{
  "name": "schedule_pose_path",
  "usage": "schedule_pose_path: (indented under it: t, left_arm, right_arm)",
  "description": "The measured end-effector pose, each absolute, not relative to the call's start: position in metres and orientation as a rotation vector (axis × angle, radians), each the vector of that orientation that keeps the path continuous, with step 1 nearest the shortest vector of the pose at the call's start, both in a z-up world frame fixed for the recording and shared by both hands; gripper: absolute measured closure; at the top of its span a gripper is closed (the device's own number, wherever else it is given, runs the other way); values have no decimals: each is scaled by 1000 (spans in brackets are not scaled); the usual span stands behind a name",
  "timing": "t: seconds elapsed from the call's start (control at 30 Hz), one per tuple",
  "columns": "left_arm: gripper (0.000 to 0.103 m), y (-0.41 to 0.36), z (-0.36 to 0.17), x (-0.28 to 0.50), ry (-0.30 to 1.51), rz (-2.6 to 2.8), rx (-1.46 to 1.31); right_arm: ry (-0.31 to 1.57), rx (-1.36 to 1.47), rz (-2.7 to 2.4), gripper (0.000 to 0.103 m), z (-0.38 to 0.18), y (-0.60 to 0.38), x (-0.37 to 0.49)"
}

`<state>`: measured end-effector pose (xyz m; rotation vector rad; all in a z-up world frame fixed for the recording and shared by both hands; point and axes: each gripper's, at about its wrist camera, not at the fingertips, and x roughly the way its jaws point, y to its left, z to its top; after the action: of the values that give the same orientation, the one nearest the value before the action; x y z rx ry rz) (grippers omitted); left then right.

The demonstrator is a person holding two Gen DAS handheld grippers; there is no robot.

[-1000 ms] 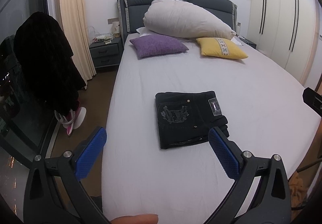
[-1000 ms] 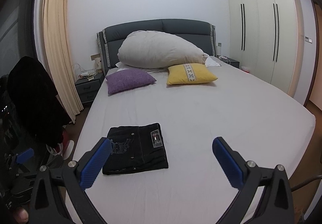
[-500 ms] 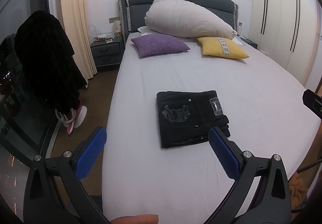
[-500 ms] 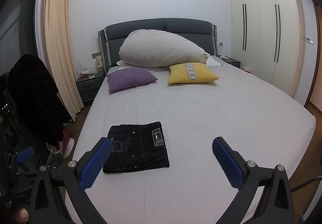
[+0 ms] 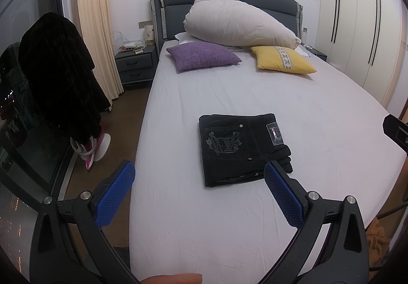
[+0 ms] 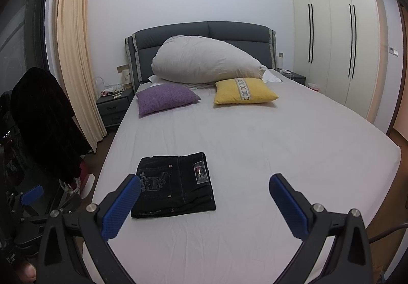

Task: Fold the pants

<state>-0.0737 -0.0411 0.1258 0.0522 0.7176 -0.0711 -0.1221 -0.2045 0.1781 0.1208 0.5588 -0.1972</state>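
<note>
Black pants lie folded into a compact rectangle on the white bed sheet, back pocket and label up. They also show in the right wrist view. My left gripper is open and empty, held above the bed's near edge, short of the pants. My right gripper is open and empty, held above the sheet to the right of the pants. A tip of the right gripper shows at the right edge of the left wrist view.
A purple cushion, a yellow cushion and a large grey pillow lie at the headboard. A nightstand, curtain and a dark coat on a rack stand left of the bed. Wardrobes line the right wall.
Both grippers have drifted slightly back and up from the bed; the pants lie still. Both stay open.
</note>
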Motion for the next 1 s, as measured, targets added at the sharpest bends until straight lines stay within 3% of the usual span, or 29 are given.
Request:
schedule_pose_path:
  t: [1.0]
  left_arm:
    - [0,-40,127,-73,718,-72,55]
  right_arm:
    - [562,120,-196,0,182,-206,-123]
